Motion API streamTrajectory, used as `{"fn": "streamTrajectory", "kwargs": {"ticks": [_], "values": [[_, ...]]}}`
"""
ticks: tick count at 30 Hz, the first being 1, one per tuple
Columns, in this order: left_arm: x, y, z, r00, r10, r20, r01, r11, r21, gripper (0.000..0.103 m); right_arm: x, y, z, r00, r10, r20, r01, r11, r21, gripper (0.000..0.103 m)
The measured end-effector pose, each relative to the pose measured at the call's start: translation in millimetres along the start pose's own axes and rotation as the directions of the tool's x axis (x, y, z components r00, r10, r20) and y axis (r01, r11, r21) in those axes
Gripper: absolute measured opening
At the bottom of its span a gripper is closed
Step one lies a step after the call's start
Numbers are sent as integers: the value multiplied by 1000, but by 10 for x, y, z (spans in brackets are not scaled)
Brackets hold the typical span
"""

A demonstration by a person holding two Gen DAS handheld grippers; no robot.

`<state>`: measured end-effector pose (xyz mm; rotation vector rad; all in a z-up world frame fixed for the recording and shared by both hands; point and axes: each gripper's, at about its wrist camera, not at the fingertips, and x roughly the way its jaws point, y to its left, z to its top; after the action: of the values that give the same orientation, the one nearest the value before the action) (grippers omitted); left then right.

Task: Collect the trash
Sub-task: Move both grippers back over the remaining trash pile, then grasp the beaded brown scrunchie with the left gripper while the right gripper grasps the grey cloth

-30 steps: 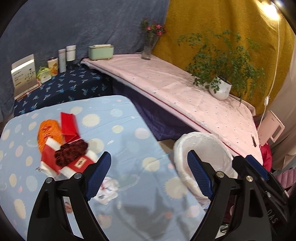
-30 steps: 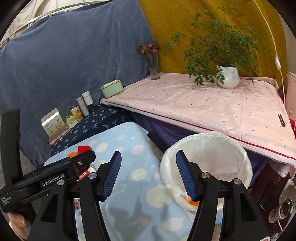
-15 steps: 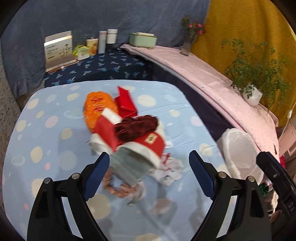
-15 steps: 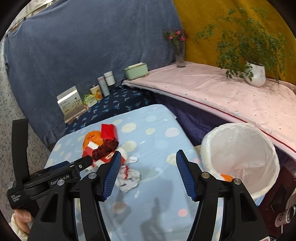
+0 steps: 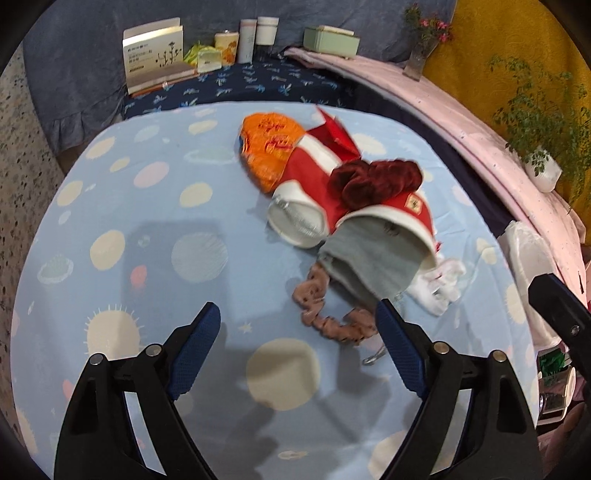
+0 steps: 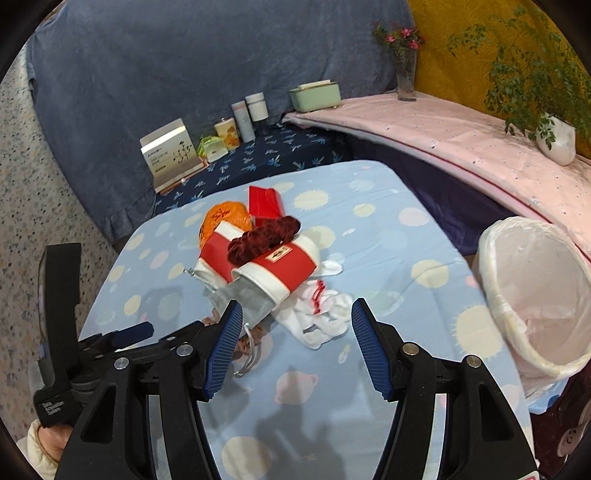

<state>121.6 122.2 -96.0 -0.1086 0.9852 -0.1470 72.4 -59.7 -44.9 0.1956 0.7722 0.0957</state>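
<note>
A pile of trash lies on the light blue table: two red and white paper cups (image 5: 391,218) (image 6: 275,267), an orange wrapper (image 5: 267,147) (image 6: 221,219), a red card (image 6: 264,203), a dark red scrunchie (image 5: 373,177) (image 6: 264,234), a grey pouch (image 5: 365,258), a pink-brown scrunchie (image 5: 321,310) and crumpled white tissue (image 5: 439,284) (image 6: 323,314). My left gripper (image 5: 299,350) is open and empty, just in front of the pile. My right gripper (image 6: 295,347) is open and empty, near the tissue. The white-lined bin (image 6: 535,291) stands off the table's right edge.
A dark blue shelf behind the table holds a card box (image 5: 155,55), jars (image 5: 255,35) and a green box (image 5: 332,38). A pink-covered ledge (image 6: 461,136) carries a flower vase (image 6: 406,74) and a potted plant (image 6: 554,136). Speckled floor lies to the left.
Both grippers swung left from the bin toward the trash pile and came closer to it. Both stayed open and empty.
</note>
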Motion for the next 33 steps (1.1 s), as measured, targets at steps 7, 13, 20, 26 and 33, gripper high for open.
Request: {"fn": "streamTrajectory", "kwargs": {"ticks": [7,13,20,26,33], "values": [[267,29,-33,999,-9,-52,9,1000,2,65,168,78,-62,999,7,-44,-8,1000,-15,57],[393,-52,-6,997,-29,-70,32,999,37,29,336,110,-87,997,15,-82,-17,1000,-19,51],[282,55,3,997,-58,-57,60,998,21,6,590,191,-122,986,76,-150,-75,997,13,38],[190,232,-5,999,-28,-43,28,1000,-1,6,804,329,-174,974,128,-188,-122,992,43,37],[172,359,-12,999,-25,-41,24,999,-25,6,1038,425,-222,965,149,-218,-138,988,64,34]]}}
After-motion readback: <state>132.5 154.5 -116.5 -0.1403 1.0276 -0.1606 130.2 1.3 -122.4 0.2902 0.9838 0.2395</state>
